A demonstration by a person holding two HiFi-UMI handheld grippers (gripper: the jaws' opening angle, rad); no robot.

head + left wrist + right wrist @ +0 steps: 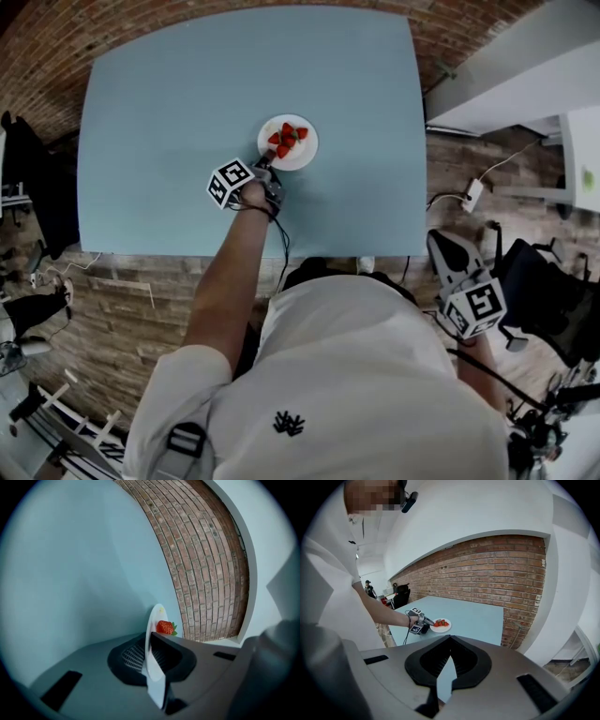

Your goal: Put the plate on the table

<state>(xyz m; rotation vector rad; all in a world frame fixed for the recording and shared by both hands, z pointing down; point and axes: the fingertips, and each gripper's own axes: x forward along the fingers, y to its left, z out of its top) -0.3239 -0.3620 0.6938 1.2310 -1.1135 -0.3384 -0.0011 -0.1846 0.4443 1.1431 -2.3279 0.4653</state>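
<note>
A white plate (306, 155) with several strawberries (287, 139) is at the middle of the light blue table (169, 112), flat on it or just above it; I cannot tell which. My left gripper (266, 161) reaches in from the near side and is shut on the plate's near rim. In the left gripper view the plate (152, 639) shows edge-on between the jaws of the left gripper (150, 657), with one strawberry (164, 627) beyond. My right gripper (441, 242) hangs off the table at my right, shut and empty, as the right gripper view (446, 660) shows.
A brick wall (206, 564) runs behind the table's far edge. Brick-patterned floor surrounds the table, with cables and a white adapter (472, 194) at the right. Black chairs (539, 281) stand at the lower right, dark gear (33, 187) at the left.
</note>
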